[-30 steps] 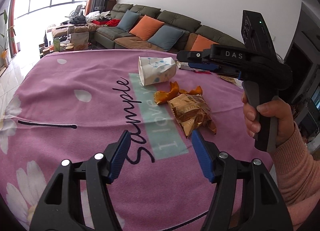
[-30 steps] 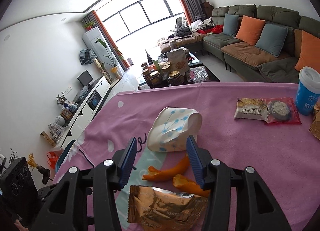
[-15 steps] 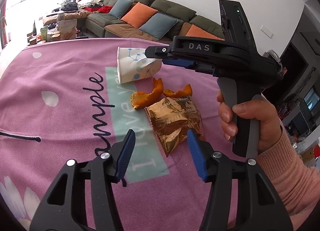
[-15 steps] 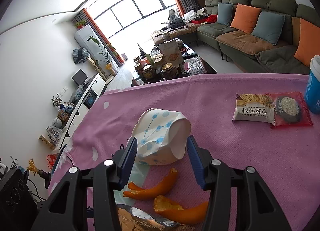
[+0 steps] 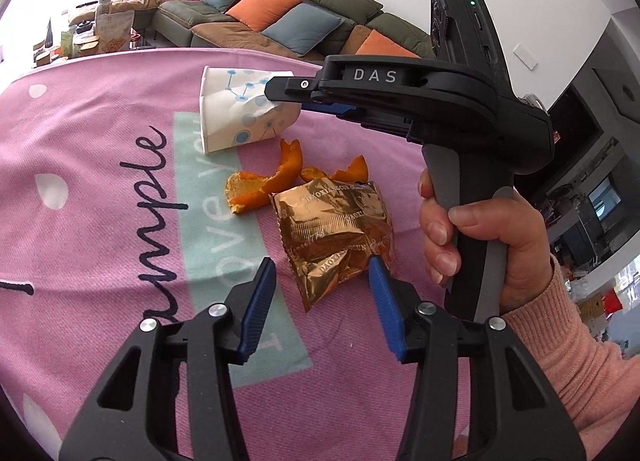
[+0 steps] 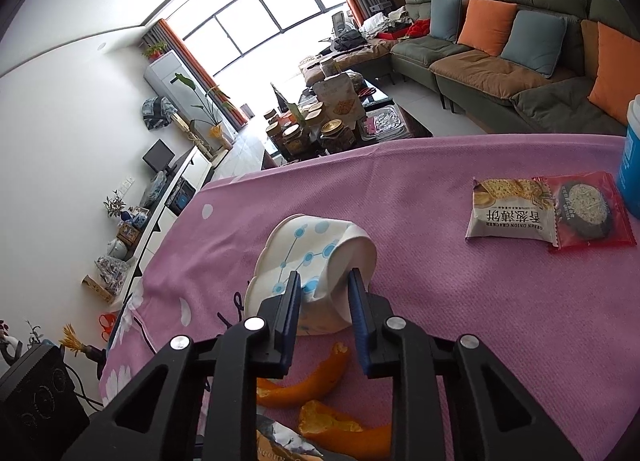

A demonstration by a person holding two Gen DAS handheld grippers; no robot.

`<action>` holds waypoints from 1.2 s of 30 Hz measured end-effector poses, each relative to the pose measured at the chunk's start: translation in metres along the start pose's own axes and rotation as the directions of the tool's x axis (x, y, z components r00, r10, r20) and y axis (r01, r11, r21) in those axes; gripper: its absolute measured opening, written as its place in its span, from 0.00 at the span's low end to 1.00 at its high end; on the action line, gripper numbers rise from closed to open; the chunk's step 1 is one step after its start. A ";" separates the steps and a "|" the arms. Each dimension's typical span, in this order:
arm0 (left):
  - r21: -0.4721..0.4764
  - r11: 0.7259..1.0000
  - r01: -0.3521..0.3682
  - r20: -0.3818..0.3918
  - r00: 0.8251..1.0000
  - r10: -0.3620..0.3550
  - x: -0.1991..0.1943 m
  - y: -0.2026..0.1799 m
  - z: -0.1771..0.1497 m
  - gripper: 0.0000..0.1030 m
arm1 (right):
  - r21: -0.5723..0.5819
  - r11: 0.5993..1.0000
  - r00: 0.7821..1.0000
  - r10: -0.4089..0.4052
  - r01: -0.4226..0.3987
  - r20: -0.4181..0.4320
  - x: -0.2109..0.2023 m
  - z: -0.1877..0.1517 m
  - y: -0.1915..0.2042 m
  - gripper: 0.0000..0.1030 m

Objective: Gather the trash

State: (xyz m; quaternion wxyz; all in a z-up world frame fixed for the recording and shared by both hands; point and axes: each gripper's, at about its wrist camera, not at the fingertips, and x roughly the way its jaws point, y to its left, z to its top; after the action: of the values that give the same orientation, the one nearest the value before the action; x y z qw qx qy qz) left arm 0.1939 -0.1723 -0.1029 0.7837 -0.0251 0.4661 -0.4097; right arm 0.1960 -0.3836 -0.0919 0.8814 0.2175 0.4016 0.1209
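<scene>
Two grippers are working: we are closing the right gripper (image 6: 323,303) on the crushed paper cup (image 6: 316,261) beyond the orange peel (image 5: 266,185); jaws narrowed, pads touching. Left gripper (image 5: 322,303) is hovering wide open, empty, over the gold wrapper (image 5: 336,227) beside that peel. Next: lifting.

My right gripper (image 5: 288,95) blocking above the cup (image 5: 236,117), peels (image 5: 264,185) just beside the wrapper (image 5: 336,229), bare cloth (image 5: 100,189) to my left

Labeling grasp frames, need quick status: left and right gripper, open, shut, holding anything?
Left gripper: open, empty, by the crumpled gold foil wrapper.
Right gripper: closed on the crushed white paper cup with blue dots.
</scene>
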 end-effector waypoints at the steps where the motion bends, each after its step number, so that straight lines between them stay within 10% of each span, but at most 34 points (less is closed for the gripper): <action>1: -0.005 1.000 0.007 -0.004 1.000 -0.007 0.001 0.001 0.000 0.42 | 0.003 1.000 1.000 0.004 -0.004 0.001 0.000 0.000 -0.001 0.21; 13: 0.010 1.000 0.025 0.007 1.000 -0.025 0.002 -0.001 0.002 0.08 | 0.043 0.998 0.999 0.045 -0.045 0.017 -0.004 -0.005 -0.010 0.19; 36: -0.017 1.000 -0.026 0.146 0.989 0.028 -0.073 0.028 -0.019 0.02 | 0.025 0.992 0.990 0.118 -0.120 0.075 -0.029 -0.006 0.003 0.17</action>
State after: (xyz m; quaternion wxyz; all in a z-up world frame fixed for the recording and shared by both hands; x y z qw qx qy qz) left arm 0.1797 -0.0988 -0.0735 0.8209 -0.0545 0.4109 -0.3928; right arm 0.1720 -0.3902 -0.0748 0.8836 0.2582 0.3568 0.1593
